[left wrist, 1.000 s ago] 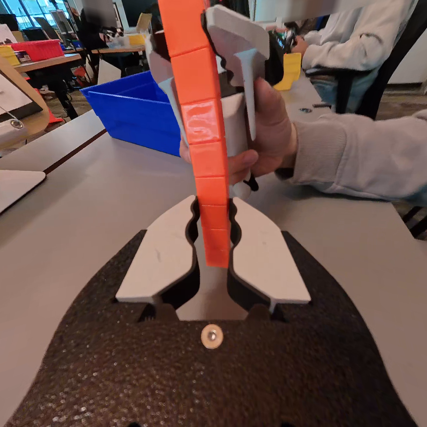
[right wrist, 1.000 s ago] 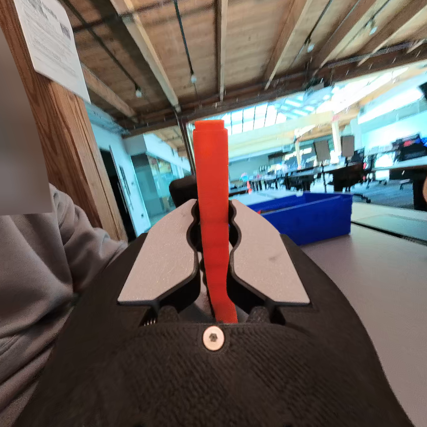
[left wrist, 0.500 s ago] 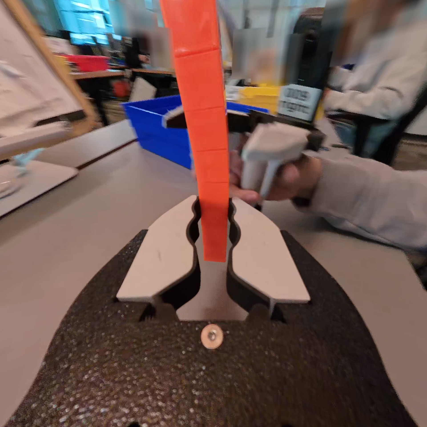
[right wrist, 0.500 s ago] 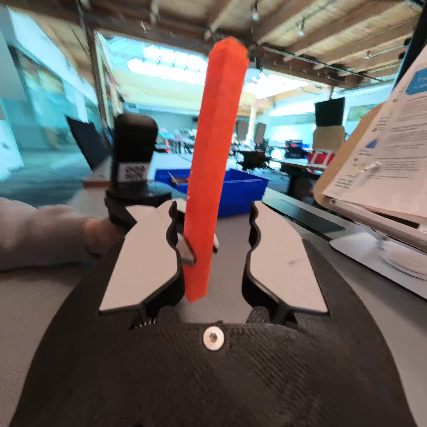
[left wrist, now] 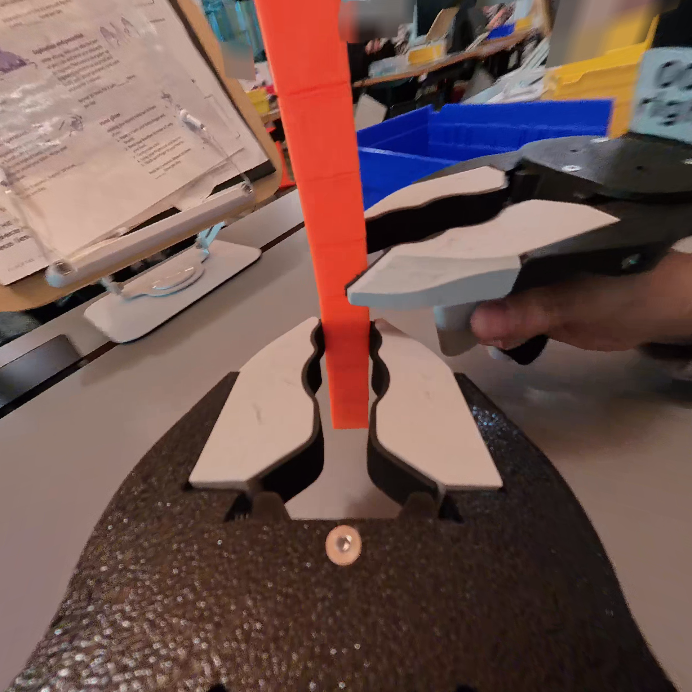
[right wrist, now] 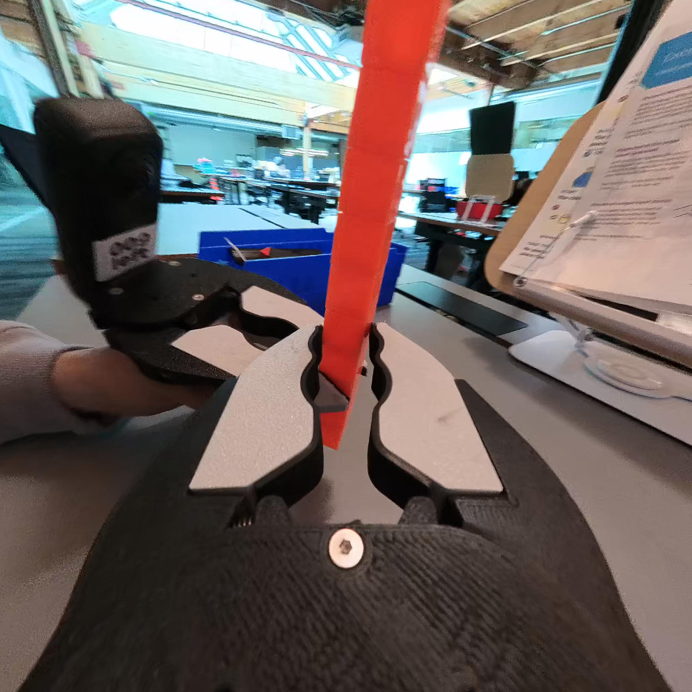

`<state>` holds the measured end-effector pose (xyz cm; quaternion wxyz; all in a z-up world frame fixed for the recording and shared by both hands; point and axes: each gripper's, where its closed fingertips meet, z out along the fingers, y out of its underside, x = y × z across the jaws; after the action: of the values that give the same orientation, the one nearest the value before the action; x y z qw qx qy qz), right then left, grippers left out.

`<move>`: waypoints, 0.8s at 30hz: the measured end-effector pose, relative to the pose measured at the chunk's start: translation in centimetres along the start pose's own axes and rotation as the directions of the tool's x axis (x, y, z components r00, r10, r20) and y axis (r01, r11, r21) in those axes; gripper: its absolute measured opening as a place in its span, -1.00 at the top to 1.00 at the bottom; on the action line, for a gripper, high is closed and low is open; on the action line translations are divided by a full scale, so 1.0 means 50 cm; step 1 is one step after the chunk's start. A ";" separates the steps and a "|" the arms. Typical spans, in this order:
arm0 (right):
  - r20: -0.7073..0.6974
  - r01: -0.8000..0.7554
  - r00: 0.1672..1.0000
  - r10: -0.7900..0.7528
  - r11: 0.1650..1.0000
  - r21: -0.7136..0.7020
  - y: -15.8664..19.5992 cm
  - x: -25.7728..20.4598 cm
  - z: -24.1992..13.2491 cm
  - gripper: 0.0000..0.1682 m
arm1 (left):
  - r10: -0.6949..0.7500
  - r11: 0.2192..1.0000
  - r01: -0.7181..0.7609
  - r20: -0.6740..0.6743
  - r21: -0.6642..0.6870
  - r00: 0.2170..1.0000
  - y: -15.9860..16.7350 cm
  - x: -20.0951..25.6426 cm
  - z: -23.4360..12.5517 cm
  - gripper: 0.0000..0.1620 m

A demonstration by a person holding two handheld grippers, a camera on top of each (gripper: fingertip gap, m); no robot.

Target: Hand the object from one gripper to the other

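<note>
Both left hand-held gripper (left wrist: pixel 344 337) and right hand-held gripper (right wrist: pixel 344 335) tight on orange bar (left wrist: pixel 324 179); blue bin (left wrist: pixel 486 125), paper stand (left wrist: pixel 149 234) behind.

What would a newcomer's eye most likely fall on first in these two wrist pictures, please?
Most likely the tall orange block bar, standing nearly upright through the middle of both views. In the left wrist view the left gripper is shut on its lower end, while the right gripper has its fingers around the same bar just above. Behind stand a blue bin and a document stand on the grey table.
</note>
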<state>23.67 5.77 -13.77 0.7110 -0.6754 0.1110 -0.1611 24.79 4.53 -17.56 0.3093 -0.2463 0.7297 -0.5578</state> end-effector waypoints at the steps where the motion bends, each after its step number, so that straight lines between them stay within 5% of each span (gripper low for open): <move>1: 0.060 -0.028 0.998 0.027 1.000 0.002 -0.005 -0.006 -0.005 0.71 | -0.012 0.999 0.014 -0.075 0.031 0.997 -0.006 0.013 -0.002 0.72; 3: 0.235 -0.087 0.968 0.085 0.996 -0.003 -0.017 -0.030 -0.023 0.72 | -0.063 0.992 0.089 -0.275 0.085 0.959 -0.026 0.044 -0.017 0.50; 6: 0.458 -0.175 0.864 0.207 0.978 -0.112 -0.011 -0.071 -0.056 0.72 | -0.197 0.950 0.298 -0.568 0.089 0.799 -0.060 0.072 -0.064 0.27; 13: 0.627 -0.318 0.650 0.429 0.903 -0.288 0.004 -0.137 -0.074 0.72 | -0.199 0.877 0.460 -0.765 0.141 0.613 -0.097 0.087 -0.120 0.45; 16: 0.601 -0.267 0.678 0.423 0.904 -0.334 0.031 -0.144 -0.067 0.72 | -0.192 0.883 0.447 -0.763 0.140 0.617 -0.096 0.090 -0.118 0.65; 19: 0.479 -0.242 0.803 0.354 0.929 -0.281 0.045 -0.102 -0.044 0.76 | -0.218 0.896 0.417 -0.662 0.156 0.717 -0.088 0.061 -0.093 0.72; 21: 0.348 -0.146 0.914 0.210 0.969 -0.200 0.050 -0.061 -0.028 0.54 | -0.303 0.868 0.451 -0.497 0.208 0.813 -0.088 0.006 -0.070 0.72; 24: 0.171 0.078 0.984 -0.057 0.990 -0.118 0.048 -0.031 -0.010 0.31 | -0.453 0.774 0.558 -0.352 0.301 0.819 -0.092 -0.061 -0.071 0.73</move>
<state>22.25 5.98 -16.26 0.6683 -0.7330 0.0376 -0.1208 24.37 7.85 -11.89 0.0911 -0.2928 0.5430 -0.7818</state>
